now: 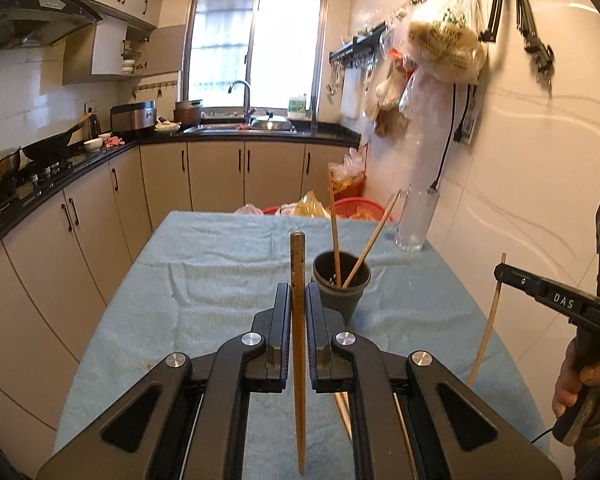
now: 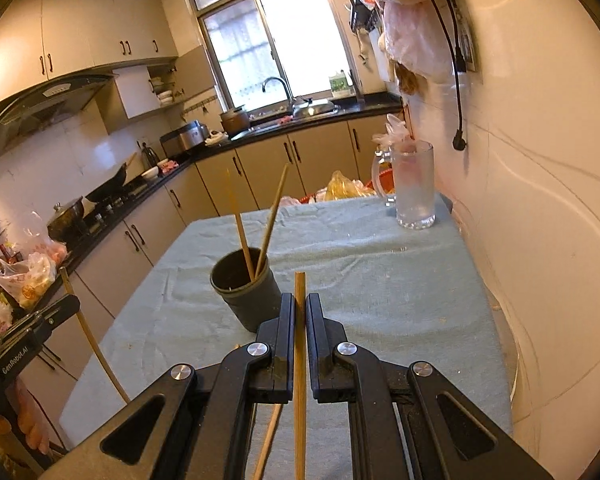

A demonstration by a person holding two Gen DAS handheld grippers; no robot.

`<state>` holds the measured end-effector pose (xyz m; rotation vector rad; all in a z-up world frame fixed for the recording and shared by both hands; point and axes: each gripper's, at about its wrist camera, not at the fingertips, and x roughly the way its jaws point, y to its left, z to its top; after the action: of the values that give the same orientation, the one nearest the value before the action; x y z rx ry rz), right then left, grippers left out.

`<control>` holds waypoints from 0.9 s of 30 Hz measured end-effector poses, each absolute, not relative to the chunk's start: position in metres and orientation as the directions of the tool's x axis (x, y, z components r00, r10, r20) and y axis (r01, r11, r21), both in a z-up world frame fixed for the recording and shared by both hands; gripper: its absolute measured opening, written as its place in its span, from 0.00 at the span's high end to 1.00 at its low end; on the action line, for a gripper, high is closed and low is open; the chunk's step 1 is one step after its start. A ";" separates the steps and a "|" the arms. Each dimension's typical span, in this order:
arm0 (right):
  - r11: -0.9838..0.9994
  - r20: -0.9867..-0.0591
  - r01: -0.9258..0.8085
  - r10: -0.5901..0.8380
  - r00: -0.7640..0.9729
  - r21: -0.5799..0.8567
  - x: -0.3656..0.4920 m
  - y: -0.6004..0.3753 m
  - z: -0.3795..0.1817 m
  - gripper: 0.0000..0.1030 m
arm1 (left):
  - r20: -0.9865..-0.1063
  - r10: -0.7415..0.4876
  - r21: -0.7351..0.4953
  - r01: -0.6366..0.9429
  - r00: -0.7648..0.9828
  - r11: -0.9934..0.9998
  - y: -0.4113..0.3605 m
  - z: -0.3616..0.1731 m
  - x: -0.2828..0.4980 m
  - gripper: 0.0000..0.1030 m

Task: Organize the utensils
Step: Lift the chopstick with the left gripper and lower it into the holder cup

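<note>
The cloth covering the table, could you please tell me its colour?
The terry table cloth is pale blue-green, plain; clearest in the right wrist view.

Daylight floods in through the far window (image 1: 256, 48), which is blown out to near white in both views, with no detail behind the glass. The kitchen is otherwise evenly and softly lit; shadows on the blue tablecloth (image 1: 220, 264) are faint. The white wall tiles (image 1: 540, 160) on the right carry a mild sheen. Fisheye distortion bends cabinets and walls, and dark vignetting fills the corners. Far objects look slightly soft.
</note>
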<state>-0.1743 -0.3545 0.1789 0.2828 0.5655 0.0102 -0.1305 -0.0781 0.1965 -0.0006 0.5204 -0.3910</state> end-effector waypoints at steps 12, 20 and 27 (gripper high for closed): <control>0.937 -0.362 0.023 0.111 0.926 0.349 -0.145 -0.370 0.240 0.94 | -0.420 -0.415 -0.180 0.374 0.807 0.910 -0.095 0.260 -0.077 0.94; 0.912 -0.214 -0.021 0.119 0.970 0.410 -0.101 -0.365 0.278 0.94 | -0.356 -0.397 -0.215 0.340 0.846 0.916 -0.130 0.294 -0.015 0.94; 0.914 -0.200 0.026 0.061 0.978 0.404 -0.058 -0.362 0.261 0.94 | -0.393 -0.385 -0.213 0.325 0.835 0.922 -0.165 0.267 0.039 0.94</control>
<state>-0.0578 -0.3618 0.2605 0.4170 0.2113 0.0180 0.0387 -0.1650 0.2671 -0.1395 0.4447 -0.3768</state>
